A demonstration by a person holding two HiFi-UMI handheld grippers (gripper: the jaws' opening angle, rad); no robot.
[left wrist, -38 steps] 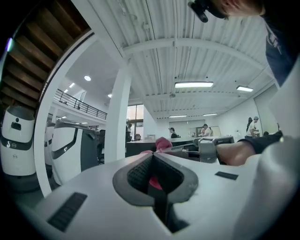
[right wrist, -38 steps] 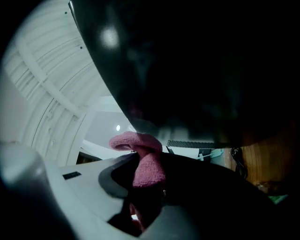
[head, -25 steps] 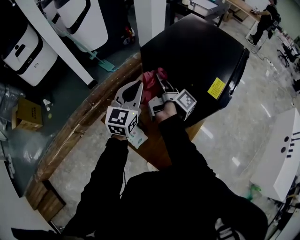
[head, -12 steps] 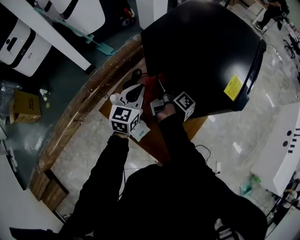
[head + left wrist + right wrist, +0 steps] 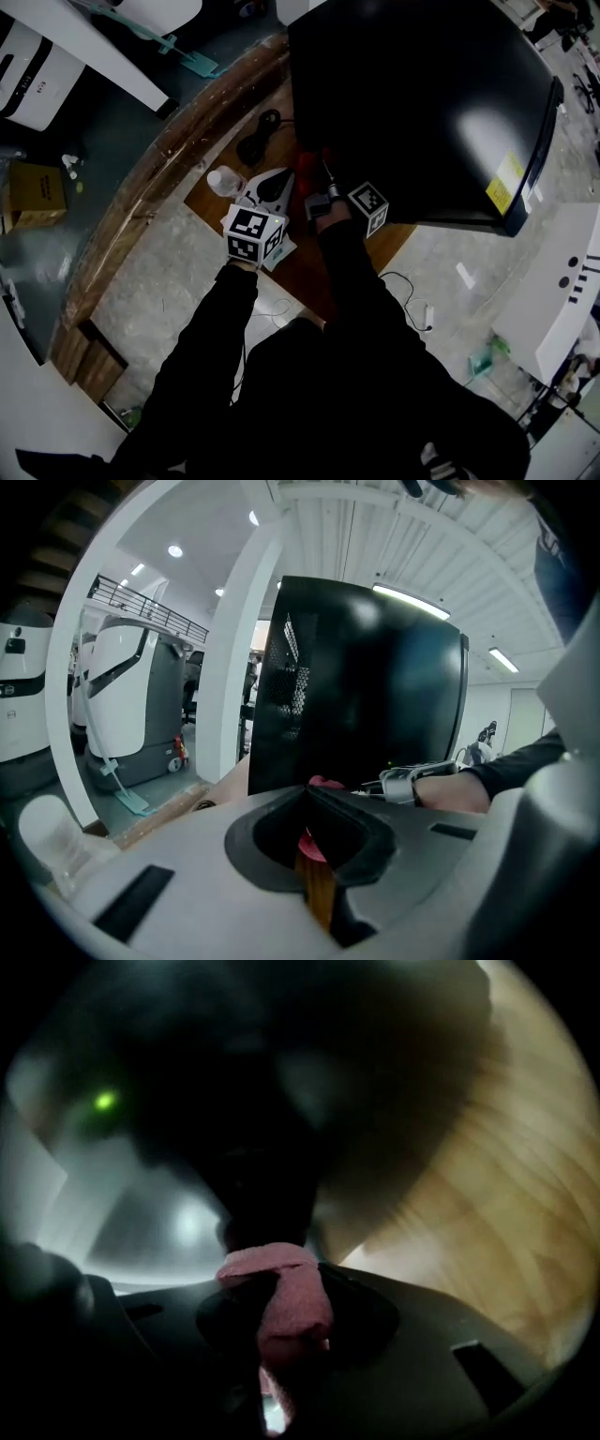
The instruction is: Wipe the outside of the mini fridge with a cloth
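right gripper view: right gripper clamps cloth, lengthwise along jaws; left gripper closed.

Ceiling lights throw a soft glare on the mini fridge. The right gripper view is dim and blurred. All 3 views bend at the edges.

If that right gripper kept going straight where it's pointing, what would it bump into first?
Most likely the black mini fridge, close ahead. The pink cloth pinched in the right gripper's jaws sticks out in front, so it would touch first.
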